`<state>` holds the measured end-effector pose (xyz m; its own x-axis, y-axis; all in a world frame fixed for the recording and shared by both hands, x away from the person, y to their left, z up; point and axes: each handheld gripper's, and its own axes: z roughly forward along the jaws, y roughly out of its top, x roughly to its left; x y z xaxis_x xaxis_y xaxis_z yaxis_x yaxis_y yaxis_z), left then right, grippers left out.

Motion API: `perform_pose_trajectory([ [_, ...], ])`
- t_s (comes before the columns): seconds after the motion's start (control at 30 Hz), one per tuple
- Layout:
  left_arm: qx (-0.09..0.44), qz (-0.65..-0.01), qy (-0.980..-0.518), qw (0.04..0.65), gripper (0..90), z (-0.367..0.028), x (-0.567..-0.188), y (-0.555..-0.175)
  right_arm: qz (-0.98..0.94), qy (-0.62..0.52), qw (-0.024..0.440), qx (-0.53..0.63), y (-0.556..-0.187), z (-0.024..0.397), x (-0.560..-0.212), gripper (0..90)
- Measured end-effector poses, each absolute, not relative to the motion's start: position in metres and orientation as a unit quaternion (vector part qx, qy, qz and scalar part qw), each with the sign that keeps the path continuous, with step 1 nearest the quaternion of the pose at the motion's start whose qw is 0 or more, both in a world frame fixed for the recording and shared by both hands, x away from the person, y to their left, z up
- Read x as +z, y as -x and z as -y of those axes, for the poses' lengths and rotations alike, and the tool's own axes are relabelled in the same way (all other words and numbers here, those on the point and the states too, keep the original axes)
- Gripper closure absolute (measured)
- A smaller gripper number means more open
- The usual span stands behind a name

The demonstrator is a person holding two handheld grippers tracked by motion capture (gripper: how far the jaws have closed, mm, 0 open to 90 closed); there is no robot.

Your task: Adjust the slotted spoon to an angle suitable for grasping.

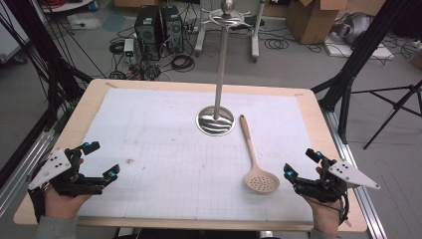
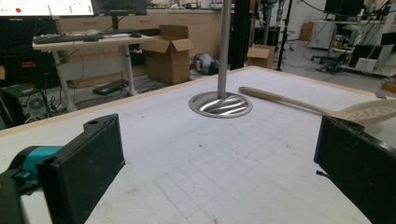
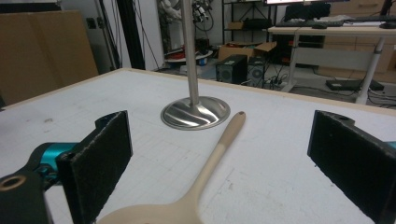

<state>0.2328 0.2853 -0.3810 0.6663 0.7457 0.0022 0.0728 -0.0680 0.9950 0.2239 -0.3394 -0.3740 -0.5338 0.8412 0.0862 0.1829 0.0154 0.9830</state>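
We count two grippers, one spoon and one metal stand on one table.

Our left gripper sits at the near left of the table, held in our left hand. Its two black jaws stand wide apart with nothing between them (in the left gripper view we look straight through the gap at bare white mat). Our right gripper rests at the near right, held in our right hand, and its two jaws are likewise spread wide and clamp nothing.

The single slotted spoon lies flat on the white gridded mat, right of centre. Its perforated round bowl points toward our side and lies near the right gripper, just to its left without touching it. Its one long handle runs away from us, and the handle tip ends just beside the stand's round base, apart from it. In the right gripper view the spoon lies between the jaws' line of sight, bowl nearest at the bottom edge, handle reaching up toward the base.

The one stand rises upright from a shiny disc base near the far middle of the mat, and a ring of hooks (we cannot count them) sits at its top. The left gripper is well apart from both spoon and stand.
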Motion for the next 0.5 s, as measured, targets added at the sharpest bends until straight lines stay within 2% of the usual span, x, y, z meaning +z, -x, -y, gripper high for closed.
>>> perform_pose_trajectory([
  [0.5,0.271,-0.309,-0.668,0.620,1.8,-0.2915,-0.3816,-0.2329,-0.659,-0.388,0.298,0.571,-0.2276,0.3310,-0.3741,5.4],
])
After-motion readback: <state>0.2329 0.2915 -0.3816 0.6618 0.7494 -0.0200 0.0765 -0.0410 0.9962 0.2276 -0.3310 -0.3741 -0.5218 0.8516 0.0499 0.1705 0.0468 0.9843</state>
